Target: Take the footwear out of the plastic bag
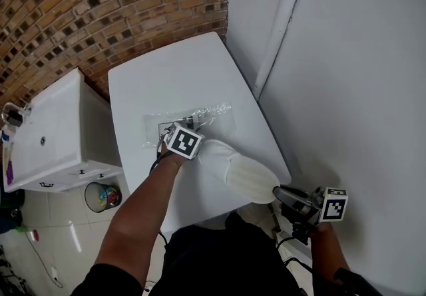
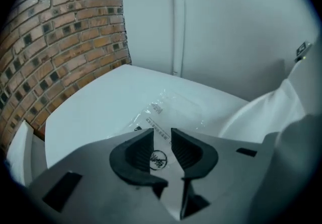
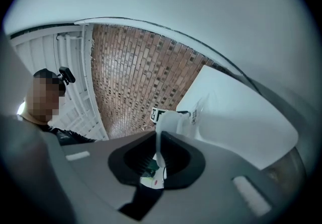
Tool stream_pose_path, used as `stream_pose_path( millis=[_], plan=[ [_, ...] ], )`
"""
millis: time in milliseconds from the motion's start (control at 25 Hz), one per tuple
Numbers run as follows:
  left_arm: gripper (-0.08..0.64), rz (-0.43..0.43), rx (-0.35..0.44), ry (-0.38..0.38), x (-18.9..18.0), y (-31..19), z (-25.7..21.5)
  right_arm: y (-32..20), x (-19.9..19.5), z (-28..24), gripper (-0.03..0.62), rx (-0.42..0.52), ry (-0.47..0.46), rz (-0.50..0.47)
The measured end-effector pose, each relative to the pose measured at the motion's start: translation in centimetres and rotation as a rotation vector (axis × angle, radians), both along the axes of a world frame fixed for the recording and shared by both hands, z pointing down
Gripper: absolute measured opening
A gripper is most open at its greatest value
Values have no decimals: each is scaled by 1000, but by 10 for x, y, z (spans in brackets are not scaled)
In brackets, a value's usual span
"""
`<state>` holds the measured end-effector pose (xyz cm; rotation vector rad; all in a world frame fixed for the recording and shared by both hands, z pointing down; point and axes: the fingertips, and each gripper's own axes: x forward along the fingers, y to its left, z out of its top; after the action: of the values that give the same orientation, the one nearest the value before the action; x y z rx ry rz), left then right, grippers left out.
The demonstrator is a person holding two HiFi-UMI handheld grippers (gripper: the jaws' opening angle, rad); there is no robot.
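Mostly bare, the white table [image 1: 173, 75] has its right edge just beside a white wall [image 1: 346, 88], and open tabletop lies between the plastic bag [image 1: 206, 114] and the far edge. The bag lies flat at mid-table. The left gripper [image 2: 162, 142] sits over the bag's near end, jaws apart, pads off the film, print showing between them. A white slipper [image 1: 239, 171] lies outside the bag and reaches toward the near right corner, where the right gripper [image 3: 157, 145] pinches its thin rim.

Grey tools [image 2: 162, 150], black-white marker cubes [image 1: 184, 141]
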<state>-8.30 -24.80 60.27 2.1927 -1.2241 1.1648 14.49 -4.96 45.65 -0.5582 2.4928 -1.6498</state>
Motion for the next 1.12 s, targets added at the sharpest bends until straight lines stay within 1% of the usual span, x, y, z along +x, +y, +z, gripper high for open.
stream_pose_path(
  millis=[80,160,280,400,480,600,640,720,840,920,1000,1120],
  plan=[
    [117,-2,37,11,-5,3,-17,-1,-12,7,32,-13,-7,-38],
    [111,-14,55,26,-14,12,-30,-4,-27,12,32,-19,-13,-81],
    [75,-53,82,75,-29,30,-50,-10,-49,18,32,-32,-16,-153],
    [54,-100,96,90,-51,56,-66,-16,-73,25,32,-42,-18,-238],
    [43,-148,98,120,-68,77,-72,-20,-89,30,32,-54,-18,-290],
    [15,-261,107,212,-91,109,-82,-25,-107,44,32,-69,7,-353],
    [15,-298,106,231,-98,120,-83,-28,-110,50,32,-72,20,-364],
    [9,-351,97,244,-107,143,-83,-33,-113,62,32,-80,43,-374],
    [9,-401,62,268,-108,176,-76,-35,-120,77,32,-106,70,-401],
    [9,-425,39,292,-101,193,-69,-36,-122,94,32,-130,120,-410],
    [9,-438,18,304,-93,207,-63,-39,-121,112,37,-144,200,-402],
    [8,-464,1,304,-83,223,-56,-50,-118,138,49,-123,333,-380]
  ],
)
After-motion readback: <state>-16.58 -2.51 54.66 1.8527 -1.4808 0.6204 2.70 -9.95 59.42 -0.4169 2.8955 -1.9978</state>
